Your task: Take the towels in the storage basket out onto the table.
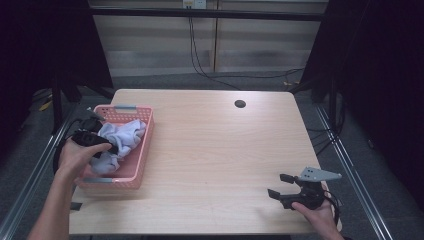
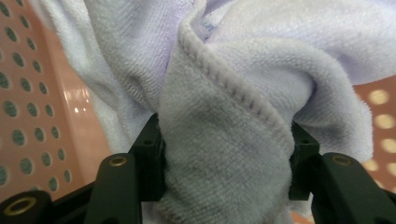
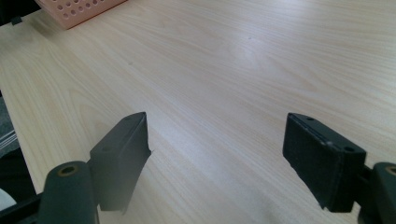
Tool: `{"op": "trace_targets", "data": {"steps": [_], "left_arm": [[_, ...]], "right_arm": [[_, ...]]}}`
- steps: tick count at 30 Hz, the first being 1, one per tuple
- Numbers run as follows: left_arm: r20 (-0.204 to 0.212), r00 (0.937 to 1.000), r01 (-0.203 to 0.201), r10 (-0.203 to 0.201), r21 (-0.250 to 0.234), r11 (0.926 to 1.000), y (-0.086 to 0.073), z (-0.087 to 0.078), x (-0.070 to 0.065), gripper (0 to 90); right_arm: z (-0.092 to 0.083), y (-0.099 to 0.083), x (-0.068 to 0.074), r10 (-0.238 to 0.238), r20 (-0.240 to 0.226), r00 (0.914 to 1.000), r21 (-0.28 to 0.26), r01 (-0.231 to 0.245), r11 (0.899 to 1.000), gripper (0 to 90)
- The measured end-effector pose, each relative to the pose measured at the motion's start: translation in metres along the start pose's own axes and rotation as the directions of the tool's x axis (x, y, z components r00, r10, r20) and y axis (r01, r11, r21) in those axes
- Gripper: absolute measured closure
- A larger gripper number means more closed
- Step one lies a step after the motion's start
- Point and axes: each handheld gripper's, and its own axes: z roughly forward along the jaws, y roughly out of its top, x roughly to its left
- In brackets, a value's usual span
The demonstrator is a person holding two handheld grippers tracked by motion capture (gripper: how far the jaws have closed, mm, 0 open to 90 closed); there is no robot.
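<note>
A pale lilac towel lies bunched in the pink perforated basket at the table's left side. My left gripper is over the basket, shut on a thick fold of the towel; both black pads press into the cloth from either side. The basket's holed wall shows behind the cloth. My right gripper rests low near the table's front right corner, open, with bare wood between its pads.
The light wooden table has a round cable hole at the back. A corner of the pink basket shows far off in the right gripper view. Dark frames and cables stand around the table.
</note>
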Motion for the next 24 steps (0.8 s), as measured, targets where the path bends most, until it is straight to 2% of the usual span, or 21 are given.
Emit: {"op": "trace_targets", "data": {"steps": [2,3,4,6,7,10,13,20,22,23,24], "left_arm": [[-0.013,0.9999,0.01,-0.01,-0.052,0.9986,0.0,-0.008,0.0,45.8],[-0.004,1.0,0.005,-0.005,-0.056,0.9984,0.0,-0.01,0.001,45.8],[0.023,0.9997,0.009,-0.008,-0.052,0.9986,0.001,-0.013,0.002,45.8],[0.027,0.9995,0.016,-0.014,-0.067,0.9976,0.001,-0.017,0.002,45.8],[0.03,0.9996,0.004,-0.002,-0.068,0.9977,0.001,-0.019,0.002,45.8],[0.035,0.9994,0.006,-0.003,-0.081,0.9967,0.002,-0.022,0.0,45.8],[0.064,0.9979,0.017,-0.011,-0.096,0.9952,0.002,-0.027,0.003,45.7],[0.083,0.9962,0.039,-0.027,-0.137,0.9897,0.0,-0.041,0.008,45.6],[0.086,0.9961,0.029,-0.017,-0.148,0.9885,0.0,-0.046,0.009,45.5],[0.091,0.9955,0.038,-0.024,-0.155,0.9871,0.0,-0.048,0.009,45.5],[0.083,0.9965,0.027,-0.014,-0.163,0.9863,0.0,-0.051,0.01,45.4]], "right_arm": [[0.0,0.0,0.0,0.0,0.001,1.0,0.005,0.0,1.0,22.7],[0.0,0.0,0.001,0.001,-0.003,1.0,0.006,-0.001,1.0,22.7],[0.0,0.0,0.001,0.0,0.0,1.0,0.006,0.0,1.0,22.7],[0.0,0.0,0.001,-0.001,-0.002,1.0,0.002,0.001,1.0,22.7],[0.0,0.0,0.0,-0.002,0.001,1.0,0.002,0.002,1.0,22.7],[0.0,0.0,0.0,-0.001,0.001,1.0,0.0,0.001,1.0,22.6],[0.0,0.0,0.0,-0.003,0.001,1.0,-0.001,0.003,1.0,22.6],[-0.001,0.0,0.0,0.001,0.002,1.0,0.001,-0.001,1.0,22.5],[-0.001,0.0,0.0,0.002,0.002,1.0,0.0,-0.002,1.0,22.5],[-0.001,0.0,0.0,0.001,0.002,1.0,-0.001,-0.001,1.0,22.4],[-0.001,0.0,0.0,0.001,0.003,1.0,-0.001,-0.001,1.0,22.4]]}}
